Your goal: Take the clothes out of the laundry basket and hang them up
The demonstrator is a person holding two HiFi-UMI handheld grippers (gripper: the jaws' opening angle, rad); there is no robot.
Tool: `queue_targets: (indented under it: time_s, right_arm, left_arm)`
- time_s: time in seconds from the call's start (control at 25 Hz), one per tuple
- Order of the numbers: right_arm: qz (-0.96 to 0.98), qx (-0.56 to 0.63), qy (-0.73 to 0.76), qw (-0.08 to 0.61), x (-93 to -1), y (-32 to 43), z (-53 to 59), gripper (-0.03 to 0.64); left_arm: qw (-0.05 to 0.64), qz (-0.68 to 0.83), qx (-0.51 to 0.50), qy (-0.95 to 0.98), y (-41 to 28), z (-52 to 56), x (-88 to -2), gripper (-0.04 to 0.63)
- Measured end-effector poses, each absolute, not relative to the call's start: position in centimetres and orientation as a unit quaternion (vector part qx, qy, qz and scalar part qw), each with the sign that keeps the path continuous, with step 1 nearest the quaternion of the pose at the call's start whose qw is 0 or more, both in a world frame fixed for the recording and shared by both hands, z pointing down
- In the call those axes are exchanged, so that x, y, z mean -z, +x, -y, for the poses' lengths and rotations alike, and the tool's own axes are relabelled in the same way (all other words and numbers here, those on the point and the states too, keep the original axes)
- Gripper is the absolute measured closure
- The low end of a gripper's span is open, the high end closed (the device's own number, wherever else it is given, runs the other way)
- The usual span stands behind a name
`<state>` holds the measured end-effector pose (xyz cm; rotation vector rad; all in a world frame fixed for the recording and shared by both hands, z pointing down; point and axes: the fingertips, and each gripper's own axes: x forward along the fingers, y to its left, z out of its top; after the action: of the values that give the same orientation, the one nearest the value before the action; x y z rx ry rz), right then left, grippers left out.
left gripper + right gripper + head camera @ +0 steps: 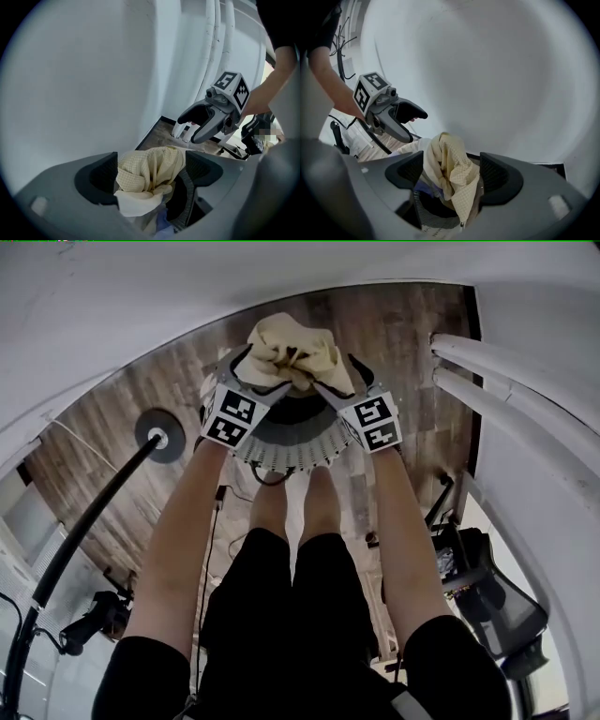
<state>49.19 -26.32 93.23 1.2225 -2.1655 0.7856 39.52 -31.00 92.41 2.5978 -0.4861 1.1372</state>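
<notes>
Two claws flank one heap in the head view, the left gripper (pixel 269 388) pointing in from the lower left and the right gripper (pixel 330 392) from the lower right. Both are about equally near the cream checked garment (pixel 292 343), which sits bunched on top of the laundry basket (pixel 281 454) at upper centre. Each claw's jaws stand apart with a fold of that cloth between them, not pinched as far as I can judge. The bunch lies straight ahead of each claw, its width running from one to the other, so closing on either end looks the likely move.
</notes>
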Motion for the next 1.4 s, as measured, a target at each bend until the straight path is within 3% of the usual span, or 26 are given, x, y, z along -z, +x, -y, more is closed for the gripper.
queue_targets:
  time_s: [0.24,0.8,1.0,1.28,1.4]
  right_arm:
    - [0.803,-0.307,0.417,0.296,-98.2,49.0,27.1,0.244]
    - [0.794,-0.346,0.341,0.366,-104.7,47.8,28.2,0.283]
    - [0.785,-0.368,0.325,0.379,-106.3,48.1,28.0,0.316]
    - [0.773,-0.395,0.339,0.361,-106.5,48.7,28.3,0.439]
    - [0.768,-0.406,0.349,0.35,-105.9,48.7,28.2,0.491]
  left_arm:
    - [0.106,0.132,-0.432,0.886,40.5,32.1,-97.6,0.153]
    - [0.117,0.099,-0.498,0.853,40.7,33.1,-103.4,0.197]
    - [0.11,0.093,-0.528,0.837,40.8,33.7,-104.7,0.291]
    - [0.096,0.125,-0.555,0.817,40.3,35.3,-105.0,0.482]
    - [0.082,0.121,-0.564,0.813,40.2,35.1,-104.7,0.509]
